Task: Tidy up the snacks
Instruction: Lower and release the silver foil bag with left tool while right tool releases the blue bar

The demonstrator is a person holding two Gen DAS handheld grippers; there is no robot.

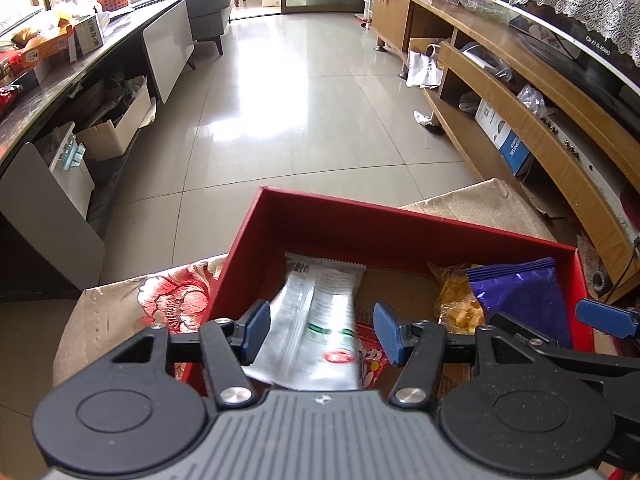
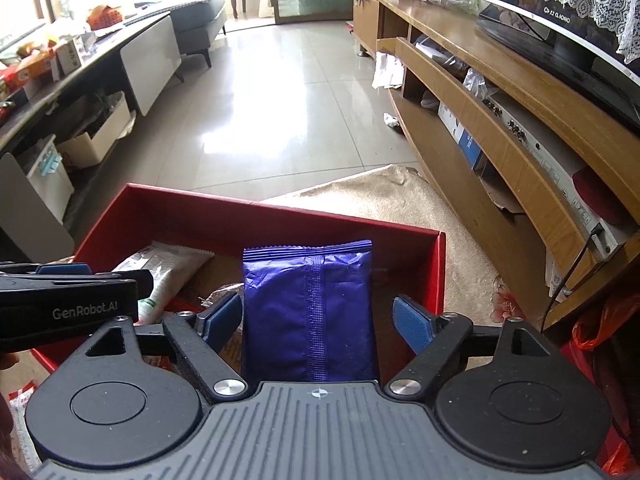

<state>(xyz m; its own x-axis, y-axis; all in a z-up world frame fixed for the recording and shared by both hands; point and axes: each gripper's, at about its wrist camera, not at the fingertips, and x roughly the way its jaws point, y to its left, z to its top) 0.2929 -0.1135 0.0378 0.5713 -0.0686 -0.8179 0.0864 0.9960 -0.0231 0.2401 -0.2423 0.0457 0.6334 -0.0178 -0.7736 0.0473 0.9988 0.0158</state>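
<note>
A red cardboard box (image 1: pixel 400 222) sits on a floral cloth. My left gripper (image 1: pixel 322 334) is open over the box's left half. A white snack packet (image 1: pixel 316 320) lies between its pads, with a gap at the right pad. Under the white packet lies a red packet (image 1: pixel 370 364). A yellow snack bag (image 1: pixel 456 300) rests beside a purple packet (image 1: pixel 520 300). My right gripper (image 2: pixel 318 322) is open around the purple packet (image 2: pixel 308 312), which stands upright in the red box (image 2: pixel 280 208) with both pads clear of it. The white packet (image 2: pixel 168 268) shows to the left.
The floral cloth (image 1: pixel 172 296) covers the surface under the box. A wooden TV cabinet (image 2: pixel 500 128) with cluttered shelves runs along the right. A low dark table (image 1: pixel 80 64) piled with boxes stands at left. Tiled floor (image 1: pixel 300 100) lies beyond.
</note>
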